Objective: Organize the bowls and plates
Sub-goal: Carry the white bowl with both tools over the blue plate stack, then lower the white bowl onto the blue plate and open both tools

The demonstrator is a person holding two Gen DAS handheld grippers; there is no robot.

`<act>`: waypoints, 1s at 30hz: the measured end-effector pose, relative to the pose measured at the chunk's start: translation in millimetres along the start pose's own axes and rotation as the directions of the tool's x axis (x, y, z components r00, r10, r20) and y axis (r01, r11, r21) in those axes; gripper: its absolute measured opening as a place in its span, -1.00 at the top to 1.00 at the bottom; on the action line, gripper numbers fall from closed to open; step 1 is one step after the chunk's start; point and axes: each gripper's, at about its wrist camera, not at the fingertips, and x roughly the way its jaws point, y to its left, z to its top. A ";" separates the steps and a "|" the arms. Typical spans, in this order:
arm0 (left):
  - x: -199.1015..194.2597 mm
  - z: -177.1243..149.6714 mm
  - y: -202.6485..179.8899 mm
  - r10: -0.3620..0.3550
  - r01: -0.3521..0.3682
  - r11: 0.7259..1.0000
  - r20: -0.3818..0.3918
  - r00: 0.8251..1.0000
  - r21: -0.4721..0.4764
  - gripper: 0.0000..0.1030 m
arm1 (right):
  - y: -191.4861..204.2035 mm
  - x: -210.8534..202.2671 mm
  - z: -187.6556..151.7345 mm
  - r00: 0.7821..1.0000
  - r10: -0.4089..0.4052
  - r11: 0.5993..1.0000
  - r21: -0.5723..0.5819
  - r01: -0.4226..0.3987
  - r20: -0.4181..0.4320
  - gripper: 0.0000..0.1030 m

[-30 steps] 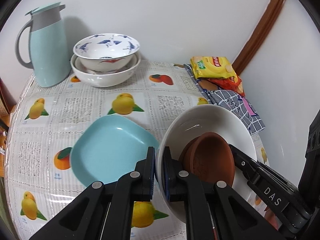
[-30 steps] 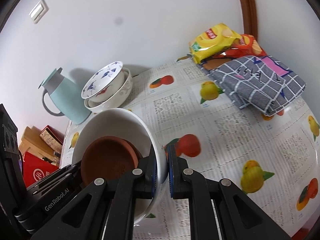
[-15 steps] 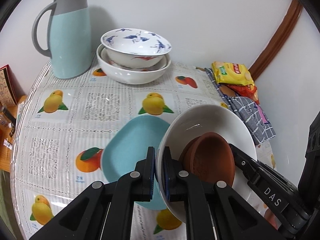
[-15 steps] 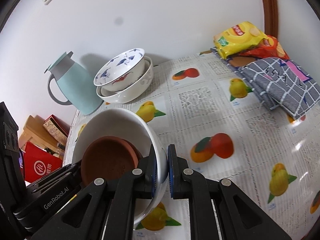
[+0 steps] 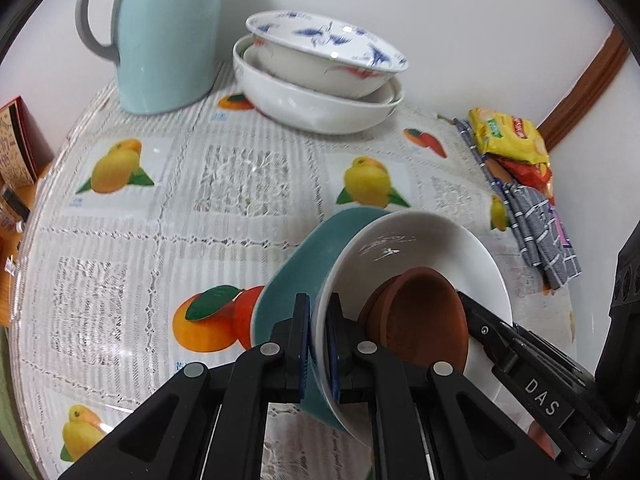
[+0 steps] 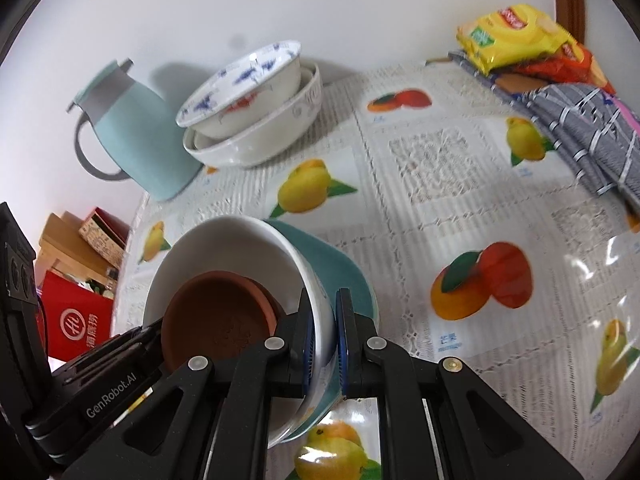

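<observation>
Left wrist view: the left gripper [image 5: 318, 344] clamps one rim of a white bowl [image 5: 416, 240] holding a brown clay dish [image 5: 424, 316], while the right gripper [image 6: 322, 336] pinches the opposite rim. Bowl sits tilted over a teal plate [image 5: 304, 264] on the fruit-print tablecloth [image 5: 160, 208], well apart from the stacked bowls [image 5: 320, 76] and pale-blue jug [image 5: 168, 36].

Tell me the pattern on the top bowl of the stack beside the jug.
White with blue birds, plus a red mark inside the top bowl; clearest in the left wrist view.
</observation>
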 end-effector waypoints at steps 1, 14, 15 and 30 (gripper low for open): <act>4.1 -0.1 2.1 0.003 -0.003 1.000 -0.005 1.000 -0.005 0.84 | -0.6 4.7 -1.0 1.000 -0.001 1.000 0.001 0.001 -0.011 0.80; 4.6 2.5 16.0 -0.054 0.055 0.998 0.019 0.998 -0.025 0.64 | -3.3 15.4 -1.8 0.999 0.030 0.999 -0.009 -0.030 -0.034 0.73; 3.4 1.2 16.9 -0.053 0.053 0.998 0.016 0.998 -0.023 0.61 | -3.6 15.3 -1.9 0.999 0.028 1.000 -0.010 -0.029 -0.036 0.72; -37.8 -28.1 11.4 -0.006 0.003 0.999 0.068 0.998 0.047 0.12 | 5.4 -26.2 -18.2 1.000 -0.008 0.997 -0.082 0.010 0.024 0.27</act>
